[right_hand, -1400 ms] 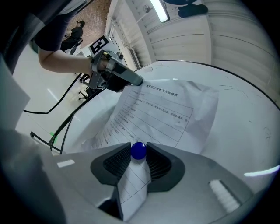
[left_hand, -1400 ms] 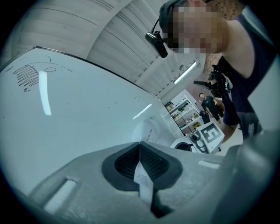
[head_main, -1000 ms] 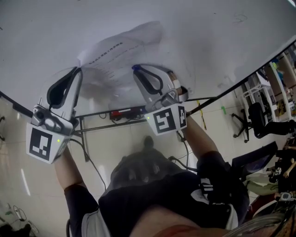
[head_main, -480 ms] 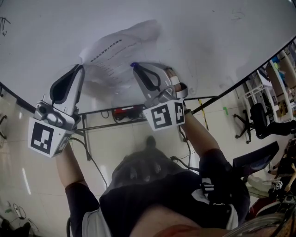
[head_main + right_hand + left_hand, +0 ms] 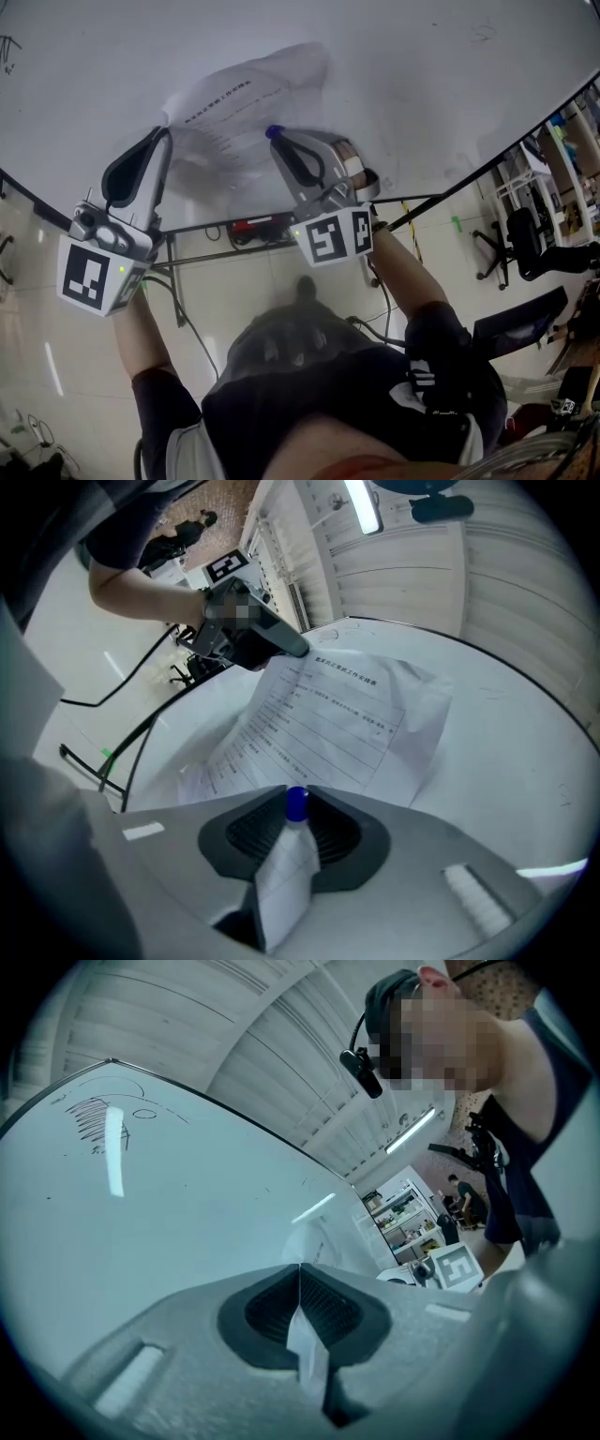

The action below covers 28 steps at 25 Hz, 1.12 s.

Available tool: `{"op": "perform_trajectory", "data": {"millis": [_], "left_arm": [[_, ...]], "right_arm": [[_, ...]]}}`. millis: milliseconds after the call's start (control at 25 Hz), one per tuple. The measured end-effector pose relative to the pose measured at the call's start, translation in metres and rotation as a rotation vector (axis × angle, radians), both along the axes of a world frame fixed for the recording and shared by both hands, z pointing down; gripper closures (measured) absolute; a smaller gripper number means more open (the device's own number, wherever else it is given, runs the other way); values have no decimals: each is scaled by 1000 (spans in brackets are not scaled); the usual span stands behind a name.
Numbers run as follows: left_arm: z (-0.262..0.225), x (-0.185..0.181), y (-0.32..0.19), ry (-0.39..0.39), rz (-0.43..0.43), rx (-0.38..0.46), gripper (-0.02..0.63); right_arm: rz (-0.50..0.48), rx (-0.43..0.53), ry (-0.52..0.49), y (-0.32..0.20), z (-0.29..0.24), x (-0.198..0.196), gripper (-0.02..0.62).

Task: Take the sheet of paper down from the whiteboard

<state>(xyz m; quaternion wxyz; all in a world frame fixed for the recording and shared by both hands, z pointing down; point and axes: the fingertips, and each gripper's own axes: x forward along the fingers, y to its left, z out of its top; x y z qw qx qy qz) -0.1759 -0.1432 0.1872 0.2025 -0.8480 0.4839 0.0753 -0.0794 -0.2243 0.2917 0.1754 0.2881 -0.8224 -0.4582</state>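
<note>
A creased printed sheet [image 5: 246,101] hangs on the whiteboard [image 5: 422,75]. My left gripper [image 5: 161,132] is shut on the sheet's lower left corner; in the left gripper view a strip of paper [image 5: 307,1349] sits pinched between the jaws of that gripper [image 5: 300,1271]. My right gripper [image 5: 274,135] is at the sheet's lower right edge. Its jaws are closing on a small blue magnet [image 5: 296,803], with a fold of the sheet [image 5: 328,714] caught between them below the magnet. In the right gripper view the left gripper [image 5: 253,641] shows at the sheet's far corner.
Black stand bars [image 5: 234,230] run under the whiteboard, with cables trailing on the tiled floor. Office chairs [image 5: 525,244] and shelves [image 5: 562,155] stand to the right. Pen scribbles [image 5: 94,1119] mark the board's far upper corner.
The right gripper's jaws have narrowed around the blue magnet. Both hands stay where they were and the sheet hangs as before.
</note>
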Motion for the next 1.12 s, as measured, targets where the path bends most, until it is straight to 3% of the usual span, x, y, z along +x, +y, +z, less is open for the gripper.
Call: {"op": "perform_trajectory", "data": {"millis": [40,80,320,560,680,880,1120], "left_arm": [[0,0,0,2,0,0,601],[0,0,0,2,2,1,601],[0,1,1,-36,-5,-10,601],[-3,4,8,-39,25,-9,601],[-1,4,8,-46,26,-10,601],[-2,2,10,-68,24,-19,601],[-2,-11,10,65,18,-35,601]], "right_arm": [[-6,-22,5,1,4,-1,447],[-2,-35,14,0,8,-2,375],[69,70,57,-11,12,-5,410],[65,114,2,-6,2,-9,405],[86,144,11,-10,1,-10,456],[96,149,25,-13,-2,-16,471],[130,129,-35,-23,-21,10,472]]}}
